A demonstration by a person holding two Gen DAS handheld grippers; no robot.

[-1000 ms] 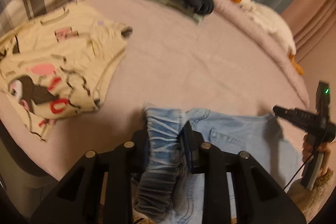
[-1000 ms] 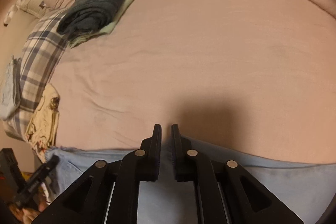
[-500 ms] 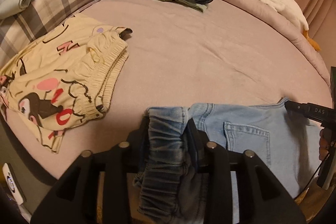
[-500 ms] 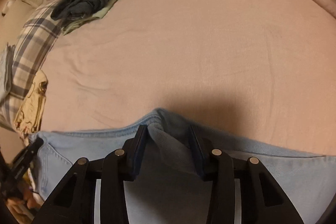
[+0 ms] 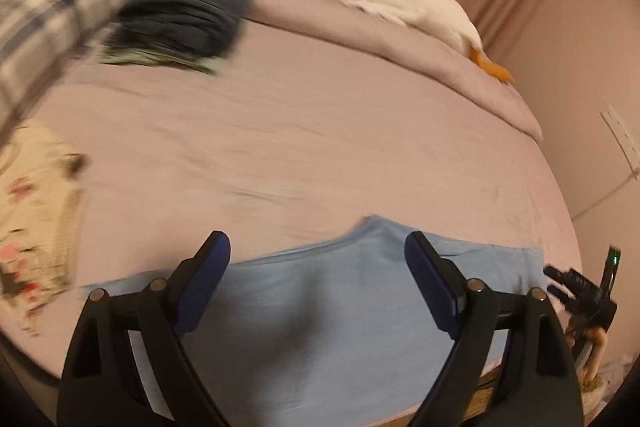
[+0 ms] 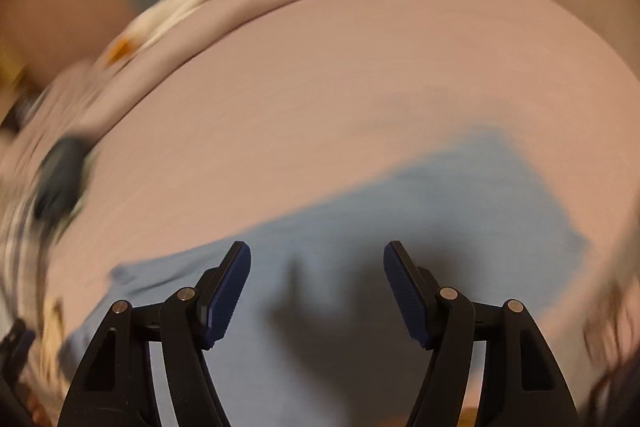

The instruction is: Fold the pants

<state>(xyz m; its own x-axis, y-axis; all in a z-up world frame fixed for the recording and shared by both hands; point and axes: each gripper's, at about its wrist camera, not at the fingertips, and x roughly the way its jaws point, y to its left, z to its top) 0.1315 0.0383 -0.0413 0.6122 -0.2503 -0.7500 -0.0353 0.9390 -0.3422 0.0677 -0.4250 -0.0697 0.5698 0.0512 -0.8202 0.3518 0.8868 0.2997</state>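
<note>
Light blue denim pants [image 5: 320,315] lie flat along the near edge of the pink bed; they also show in the right wrist view [image 6: 380,227]. My left gripper [image 5: 316,267] is open and empty, hovering just above the pants, fingers apart on either side of a raised fold. My right gripper [image 6: 316,275] is open and empty above the pants, casting a shadow on them. The right gripper also shows in the left wrist view [image 5: 580,291] at the far right.
A folded dark jeans stack [image 5: 184,19] lies at the back left by a plaid pillow [image 5: 36,23]. Cream printed shorts [image 5: 36,227] lie at the left. A white goose plush [image 5: 396,3] lies along the rolled duvet. Pink bedsheet [image 5: 300,131] fills the middle.
Both grippers have opened and let go of the pants, which now lie flat. Both cameras have swung, blurring the views.
</note>
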